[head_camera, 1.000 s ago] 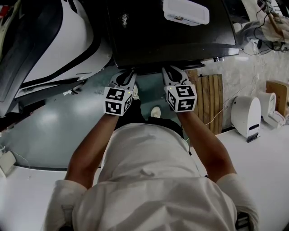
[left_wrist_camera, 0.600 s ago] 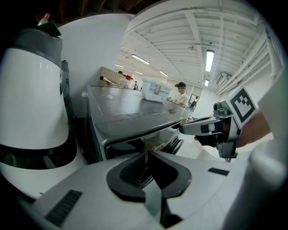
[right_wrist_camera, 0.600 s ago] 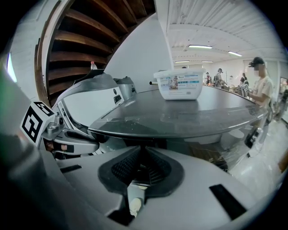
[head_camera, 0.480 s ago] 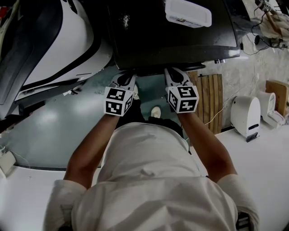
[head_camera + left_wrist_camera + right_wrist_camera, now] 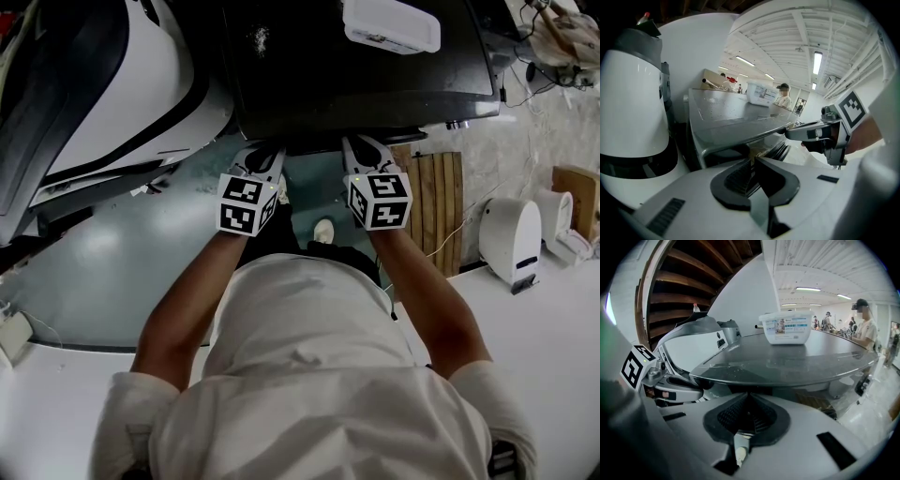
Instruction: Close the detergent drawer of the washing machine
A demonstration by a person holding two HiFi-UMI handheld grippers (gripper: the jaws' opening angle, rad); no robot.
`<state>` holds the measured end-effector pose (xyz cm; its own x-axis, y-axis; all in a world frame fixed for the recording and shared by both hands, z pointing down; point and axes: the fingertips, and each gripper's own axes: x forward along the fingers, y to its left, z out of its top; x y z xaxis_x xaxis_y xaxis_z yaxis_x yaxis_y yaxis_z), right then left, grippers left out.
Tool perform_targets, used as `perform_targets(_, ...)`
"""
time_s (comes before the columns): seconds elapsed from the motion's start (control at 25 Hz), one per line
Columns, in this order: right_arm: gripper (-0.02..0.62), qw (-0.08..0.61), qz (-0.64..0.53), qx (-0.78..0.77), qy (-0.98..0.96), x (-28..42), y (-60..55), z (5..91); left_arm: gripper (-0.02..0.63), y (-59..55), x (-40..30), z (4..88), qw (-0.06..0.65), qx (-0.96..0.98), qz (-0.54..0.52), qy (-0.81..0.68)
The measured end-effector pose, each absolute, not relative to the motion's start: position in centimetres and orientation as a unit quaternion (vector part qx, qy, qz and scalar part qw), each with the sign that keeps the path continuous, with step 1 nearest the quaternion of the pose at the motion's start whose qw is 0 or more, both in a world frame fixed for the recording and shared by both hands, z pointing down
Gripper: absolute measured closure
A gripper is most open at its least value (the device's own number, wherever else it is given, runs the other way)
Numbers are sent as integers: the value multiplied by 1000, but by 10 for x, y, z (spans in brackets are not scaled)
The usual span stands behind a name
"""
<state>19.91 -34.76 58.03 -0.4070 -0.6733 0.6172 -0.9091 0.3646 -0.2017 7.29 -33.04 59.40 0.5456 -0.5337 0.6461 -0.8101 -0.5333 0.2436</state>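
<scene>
The washing machine's dark top (image 5: 356,84) fills the upper middle of the head view, and a white plastic box (image 5: 389,25) stands on it. Both grippers are at its front edge, side by side. My left gripper (image 5: 263,153) has its jaws closed together with nothing between them, pointing at the dark recess (image 5: 724,153) under the top (image 5: 731,112). My right gripper (image 5: 360,145) is also shut and empty, with its tip (image 5: 791,134) against the front just below the top's lip. In the head view the top hides the front panel, and I cannot make out the detergent drawer.
A large white appliance with a dark band (image 5: 103,84) stands close on the left. Wooden slats (image 5: 436,206) and a small white device (image 5: 511,239) are on the right. My shoe (image 5: 322,231) is on the floor below the grippers. People stand far behind the machine (image 5: 865,329).
Both grippers have edged slightly forward toward the machine's front. Their jaws stay closed.
</scene>
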Motion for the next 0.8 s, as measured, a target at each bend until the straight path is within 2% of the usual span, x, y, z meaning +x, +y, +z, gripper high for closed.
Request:
perform_targets(0.16, 578, 217, 263, 490, -802, 198, -346, 581, 543, -328, 74, 595, 275, 835, 249, -406)
perform_targets(0.8, 578, 205, 235, 470, -826, 204, -299, 560, 541, -281, 78, 571, 266, 828, 220, -441)
